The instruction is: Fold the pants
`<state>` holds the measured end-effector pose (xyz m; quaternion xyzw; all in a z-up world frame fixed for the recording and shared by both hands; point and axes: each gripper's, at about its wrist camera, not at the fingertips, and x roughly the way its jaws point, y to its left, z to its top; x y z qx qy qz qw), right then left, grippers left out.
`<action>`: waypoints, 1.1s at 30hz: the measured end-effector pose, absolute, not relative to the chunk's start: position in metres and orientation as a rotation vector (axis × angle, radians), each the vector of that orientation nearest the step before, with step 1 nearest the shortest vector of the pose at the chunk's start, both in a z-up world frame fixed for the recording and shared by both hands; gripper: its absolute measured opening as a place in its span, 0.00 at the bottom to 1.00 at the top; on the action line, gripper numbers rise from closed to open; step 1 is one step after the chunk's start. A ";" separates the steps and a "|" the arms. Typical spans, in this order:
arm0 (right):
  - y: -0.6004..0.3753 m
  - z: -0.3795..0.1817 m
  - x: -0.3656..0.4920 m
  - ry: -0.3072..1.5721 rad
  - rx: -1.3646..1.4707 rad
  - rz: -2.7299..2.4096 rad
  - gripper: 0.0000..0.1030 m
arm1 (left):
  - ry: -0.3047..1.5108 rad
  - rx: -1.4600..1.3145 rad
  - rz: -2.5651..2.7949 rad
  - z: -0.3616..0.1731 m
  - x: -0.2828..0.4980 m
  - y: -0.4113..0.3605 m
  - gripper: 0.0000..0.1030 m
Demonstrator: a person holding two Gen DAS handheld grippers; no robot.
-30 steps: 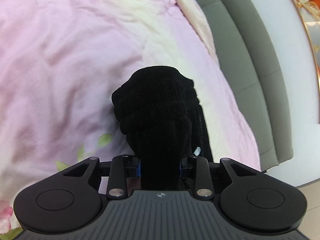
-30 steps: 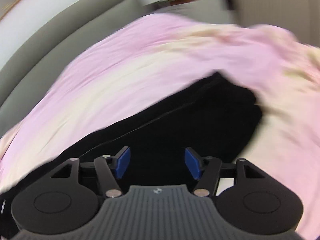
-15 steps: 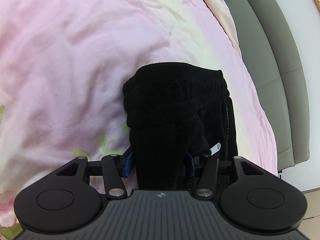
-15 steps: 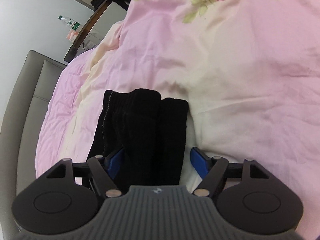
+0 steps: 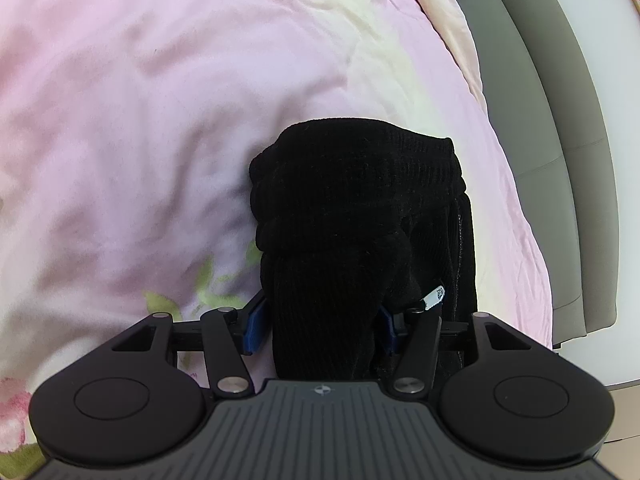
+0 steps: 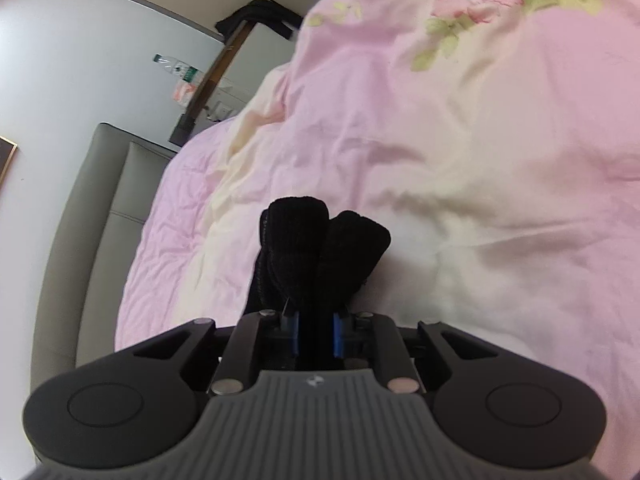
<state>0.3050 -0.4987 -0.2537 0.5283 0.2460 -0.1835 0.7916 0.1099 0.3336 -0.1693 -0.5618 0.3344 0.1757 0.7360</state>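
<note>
The black knit pants (image 5: 356, 200) lie bunched in a folded bundle on the pink quilt (image 5: 140, 140), a small white label showing at their right side. My left gripper (image 5: 320, 326) straddles the near end of the bundle. Its jaws are opening: the left blue pad (image 5: 254, 324) stands clear of the fabric, and the cloth still lies between the two pads. In the right wrist view the pants (image 6: 316, 240) rise as two rounded folds. My right gripper (image 6: 316, 330) is shut on the fabric below them, its blue pads pressed close on the black cloth.
A grey padded headboard (image 5: 552, 128) runs along the bed's right edge in the left wrist view and on the left (image 6: 96, 216) in the right wrist view. Beyond it stands a wooden bedside unit (image 6: 208, 92) with a bottle (image 6: 176, 66) and dark clothing (image 6: 260, 16).
The left jaws have spread apart and loosened from the pants bundle. The right gripper rolled, came down onto the folded pants and went from wide open to shut on the fabric.
</note>
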 end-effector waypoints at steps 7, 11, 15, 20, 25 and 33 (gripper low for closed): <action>-0.464 -0.191 0.305 0.390 0.876 -0.290 0.09 | 0.740 -1.246 0.382 -0.170 0.111 0.334 0.61; -0.370 -0.131 0.314 0.297 0.360 -0.058 0.10 | 0.744 -1.242 0.382 -0.170 0.112 0.332 0.61; -0.272 -0.121 0.313 0.327 0.046 0.215 0.10 | 0.744 -1.251 0.380 -0.170 0.111 0.333 0.61; -0.158 -0.176 0.308 0.589 -0.323 0.525 0.10 | 0.747 -1.254 0.375 -0.171 0.111 0.333 0.61; -0.107 -0.227 0.290 0.642 -0.674 0.539 0.18 | 0.748 -1.267 0.369 -0.172 0.111 0.334 0.61; -0.117 -0.205 0.294 0.666 -0.579 0.594 0.32 | 0.752 -1.274 0.363 -0.171 0.111 0.334 0.61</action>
